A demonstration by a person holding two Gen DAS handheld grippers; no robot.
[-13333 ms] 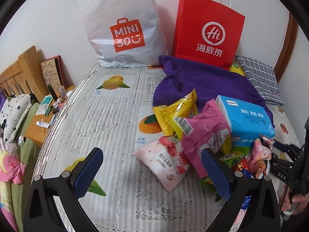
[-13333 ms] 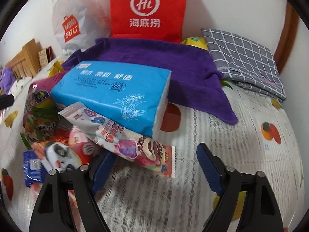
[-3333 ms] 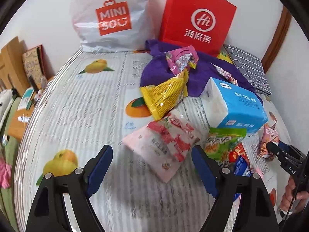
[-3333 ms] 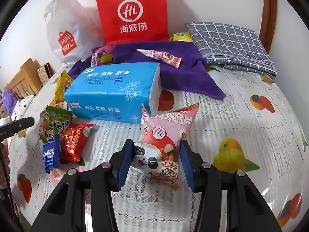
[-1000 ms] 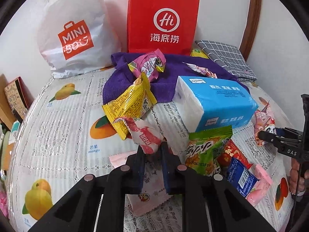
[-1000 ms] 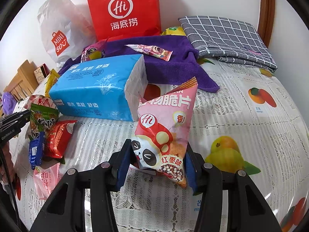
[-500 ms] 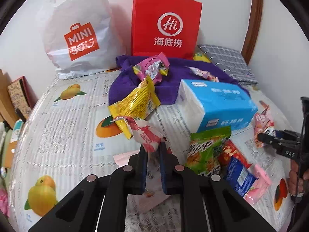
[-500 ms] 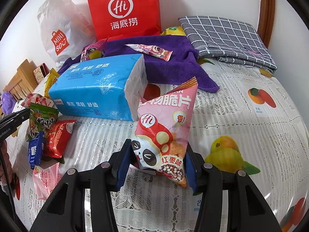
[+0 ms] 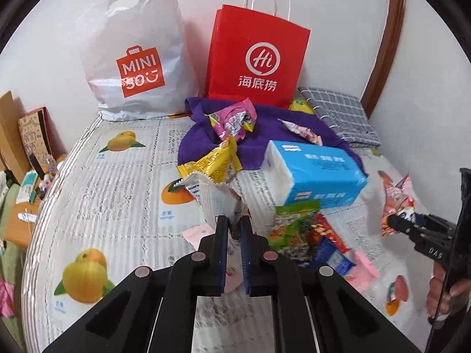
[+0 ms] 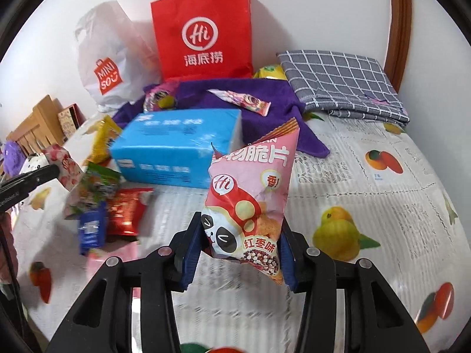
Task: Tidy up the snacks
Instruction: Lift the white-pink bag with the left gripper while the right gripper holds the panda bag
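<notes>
My left gripper (image 9: pixel 234 223) is shut on the edge of a white and pink snack packet (image 9: pixel 217 200), which hangs clear of the fruit-print bed cover (image 9: pixel 117 206). My right gripper (image 10: pixel 240 253) has its jaws closing on a pink panda crisp bag (image 10: pixel 253 188), pads pressing both its sides and holding it above the cover. A blue tissue pack (image 9: pixel 318 173) lies between the two. Beside it are a yellow packet (image 9: pixel 212 161) and a small heap of green, red and blue packets (image 9: pixel 297 226). Two more snacks lie on the purple towel (image 9: pixel 270 126).
A red paper bag (image 9: pixel 256 56) and a white plastic shopping bag (image 9: pixel 138 58) stand against the back wall. A grey checked cloth (image 9: pixel 338 111) lies folded at the back right. A bedside shelf (image 9: pixel 26 194) with small items borders the left edge.
Both grippers have risen, each with its packet lifted off the bed cover. The left packet has swung upright, now showing its white back.
</notes>
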